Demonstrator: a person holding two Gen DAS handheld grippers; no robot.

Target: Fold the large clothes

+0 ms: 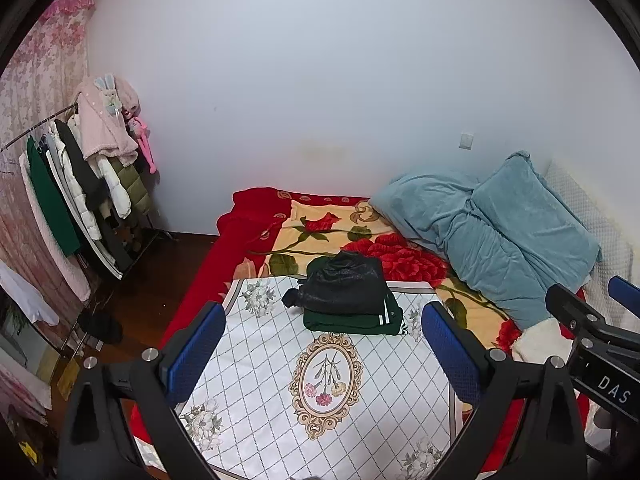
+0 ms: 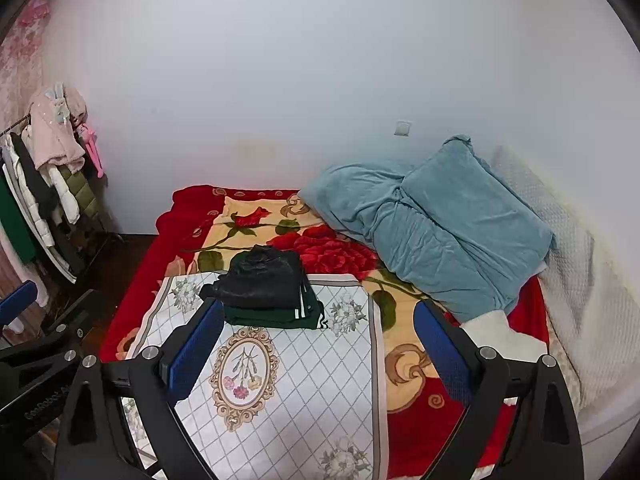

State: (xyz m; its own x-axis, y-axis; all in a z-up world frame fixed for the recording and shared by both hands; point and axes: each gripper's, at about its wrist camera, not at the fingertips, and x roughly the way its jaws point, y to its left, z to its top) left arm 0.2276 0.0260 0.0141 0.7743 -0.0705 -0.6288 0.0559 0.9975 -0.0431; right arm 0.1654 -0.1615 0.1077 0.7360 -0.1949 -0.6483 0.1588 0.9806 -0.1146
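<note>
Clothes, a black garment (image 1: 344, 280) stacked on a green one (image 1: 352, 320), lie at the white cloth's (image 1: 280, 380) far edge; left claw (image 1: 324, 348) and right claw (image 2: 316, 352) both gape apart, empty.

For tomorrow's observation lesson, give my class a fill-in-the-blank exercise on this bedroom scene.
1. The black garment lies folded on top of a folded ____ garment.
2. Both grippers, left and right, are open and hold ____.
3. The bundled bedding near the wall is ____ in colour.
4. Coats hang on a rack at the ____ side of the room.

Answers: green; nothing; blue; left
</note>
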